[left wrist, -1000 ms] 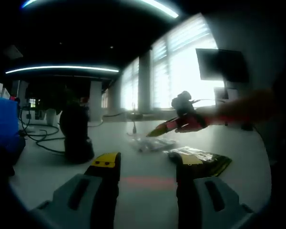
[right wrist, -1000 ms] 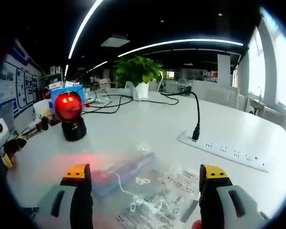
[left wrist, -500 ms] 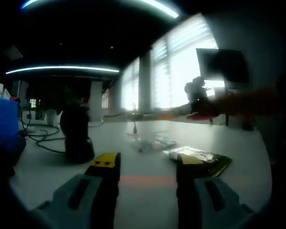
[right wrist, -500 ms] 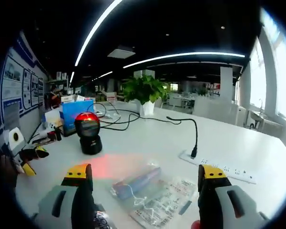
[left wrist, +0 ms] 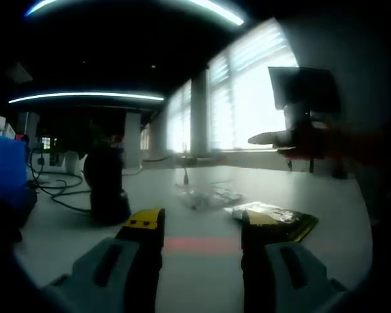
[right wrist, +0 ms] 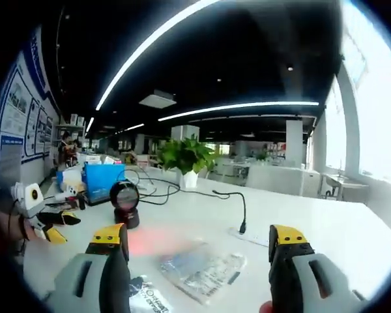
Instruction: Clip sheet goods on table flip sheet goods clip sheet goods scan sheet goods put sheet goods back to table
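Right gripper view: the right gripper (right wrist: 199,244), grey-bodied with yellow-tipped black jaws, has its jaws spread wide apart with nothing between them and touching nothing, held above the white table (right wrist: 313,228). Just beyond the jaw tips a clear plastic sheet-goods packet (right wrist: 202,268) with printed text lies flat on the table, and a dark packet with white lettering (right wrist: 148,298) lies beside it at the lower left. Further off stands a black round-headed barcode scanner (right wrist: 124,202), its red glow falling on the table in front of it. A white power strip (right wrist: 251,237) with a black cable sits beyond the clear packet, then a blue box (right wrist: 103,180) and a green potted plant (right wrist: 185,158).

In the left gripper view, the left gripper (left wrist: 202,225) likewise gapes wide and grips nothing, hovering over the table. Ahead lie the dark packet (left wrist: 274,216) and the clear packet (left wrist: 208,195), with the scanner (left wrist: 105,186) at the left.
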The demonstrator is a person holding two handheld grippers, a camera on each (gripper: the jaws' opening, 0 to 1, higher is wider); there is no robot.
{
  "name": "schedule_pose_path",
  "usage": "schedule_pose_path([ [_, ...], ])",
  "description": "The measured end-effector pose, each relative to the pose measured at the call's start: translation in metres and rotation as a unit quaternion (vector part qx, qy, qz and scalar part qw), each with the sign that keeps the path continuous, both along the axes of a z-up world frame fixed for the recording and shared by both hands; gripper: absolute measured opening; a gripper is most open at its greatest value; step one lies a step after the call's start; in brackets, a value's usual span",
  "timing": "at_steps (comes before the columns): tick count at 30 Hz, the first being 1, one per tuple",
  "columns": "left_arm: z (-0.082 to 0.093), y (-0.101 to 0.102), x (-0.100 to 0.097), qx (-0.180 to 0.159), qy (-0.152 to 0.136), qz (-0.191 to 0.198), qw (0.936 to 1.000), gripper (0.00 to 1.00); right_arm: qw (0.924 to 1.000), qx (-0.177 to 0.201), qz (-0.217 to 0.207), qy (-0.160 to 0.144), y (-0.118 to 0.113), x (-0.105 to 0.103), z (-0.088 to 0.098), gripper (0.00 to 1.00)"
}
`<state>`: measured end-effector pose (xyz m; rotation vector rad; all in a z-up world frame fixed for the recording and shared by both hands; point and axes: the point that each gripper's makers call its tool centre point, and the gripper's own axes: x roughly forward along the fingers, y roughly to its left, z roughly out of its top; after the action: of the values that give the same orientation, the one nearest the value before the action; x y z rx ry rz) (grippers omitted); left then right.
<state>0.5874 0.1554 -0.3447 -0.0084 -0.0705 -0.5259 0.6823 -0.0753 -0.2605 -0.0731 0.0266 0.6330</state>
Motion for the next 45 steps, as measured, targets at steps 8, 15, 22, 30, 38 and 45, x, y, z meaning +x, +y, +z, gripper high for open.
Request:
schedule_pose_path([
  [8, 0.000, 0.001, 0.001, -0.003, 0.002, 0.002, 1.0000, 0.40, 0.9998, 0.020, -0.008, -0.007, -0.024, -0.010, 0.000, 0.76],
  [15, 0.009, 0.005, -0.001, -0.026, -0.013, 0.005, 0.9996, 0.40, 0.9994, -0.005, -0.002, -0.035, -0.032, -0.038, -0.011, 0.71],
  [22, 0.010, 0.001, -0.003, -0.025, -0.011, -0.004, 0.9996, 0.41, 0.9991, 0.037, 0.009, -0.018, -0.043, -0.064, -0.032, 0.69],
  [30, 0.011, -0.004, -0.005, -0.023, -0.014, -0.012, 0.9996, 0.41, 0.9982, 0.057, -0.016, -0.011, -0.070, -0.076, -0.059, 0.67],
  [38, 0.006, -0.004, -0.004, -0.014, -0.008, -0.008, 0.9998, 0.43, 0.9968, 0.066, -0.019, -0.041, -0.080, -0.092, -0.061, 0.64],
  [45, 0.004, -0.006, -0.003, -0.019, 0.001, -0.014, 0.9997, 0.42, 0.9952, 0.091, -0.029, -0.022, -0.084, -0.094, -0.075, 0.61],
])
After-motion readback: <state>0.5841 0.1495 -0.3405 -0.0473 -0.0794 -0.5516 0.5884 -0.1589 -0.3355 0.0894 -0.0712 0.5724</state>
